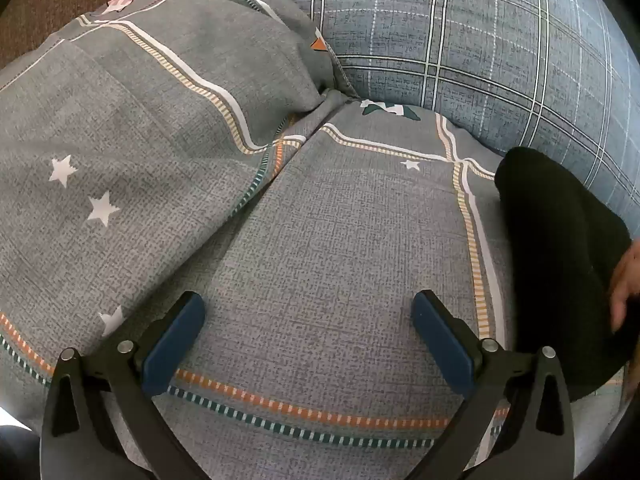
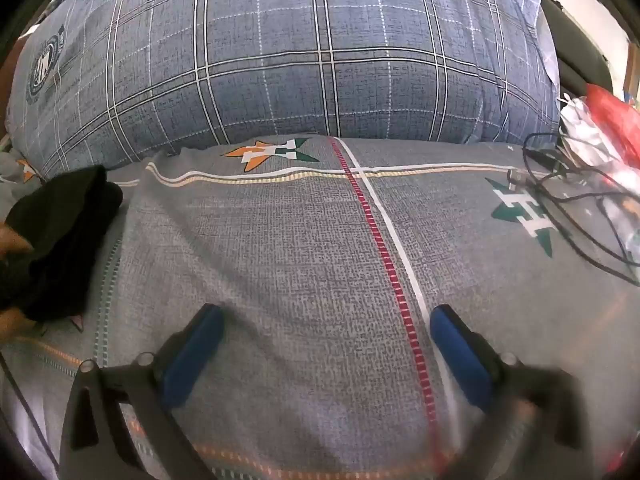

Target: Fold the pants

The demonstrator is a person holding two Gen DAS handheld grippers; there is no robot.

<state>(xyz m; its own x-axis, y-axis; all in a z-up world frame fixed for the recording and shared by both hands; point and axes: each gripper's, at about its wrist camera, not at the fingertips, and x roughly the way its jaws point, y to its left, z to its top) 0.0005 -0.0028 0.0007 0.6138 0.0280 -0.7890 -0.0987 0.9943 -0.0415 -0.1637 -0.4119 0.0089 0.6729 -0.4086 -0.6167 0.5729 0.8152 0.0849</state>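
The black pants (image 1: 560, 256) lie bunched on the grey bedsheet (image 1: 340, 240) at the right edge of the left wrist view, with a bare hand (image 1: 626, 280) touching them. In the right wrist view the pants (image 2: 60, 240) sit at the far left. My left gripper (image 1: 308, 336) is open and empty above the sheet, left of the pants. My right gripper (image 2: 326, 352) is open and empty above the sheet (image 2: 280, 260), right of the pants.
A blue plaid pillow (image 2: 300, 52) lies along the far side of the bed, and shows in the left wrist view (image 1: 480, 48). A grey quilt (image 1: 140, 100) is heaped at left. Black cables (image 2: 580, 200) and a red-and-clear plastic bag (image 2: 608, 120) lie at right.
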